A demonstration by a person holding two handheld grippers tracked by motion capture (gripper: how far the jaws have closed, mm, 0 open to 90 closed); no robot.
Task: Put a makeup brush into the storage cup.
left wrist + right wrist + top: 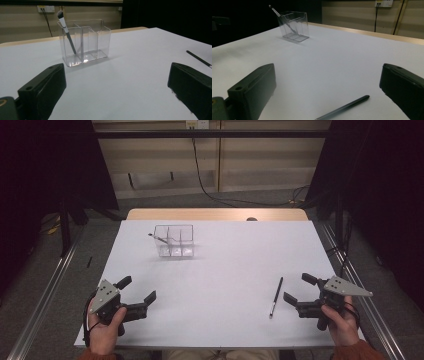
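Observation:
A clear plastic organiser [173, 240] [85, 41] [294, 25] with three compartments stands at the table's far middle-left. A makeup brush [159, 238] [65, 28] [283, 18] leans in its left compartment, bristles up. A slim black pencil [276, 296] [199, 59] [343, 107] lies flat near the front right. My right gripper [298, 290] [328, 97] rests just right of the pencil, open and empty. My left gripper [137, 289] [117, 92] is open and empty at the front left.
The white table top [225, 265] has a wooden strip along its far edge. Metal rails run along both sides at floor level. A black cable [210, 190] hangs down the back wall to the floor.

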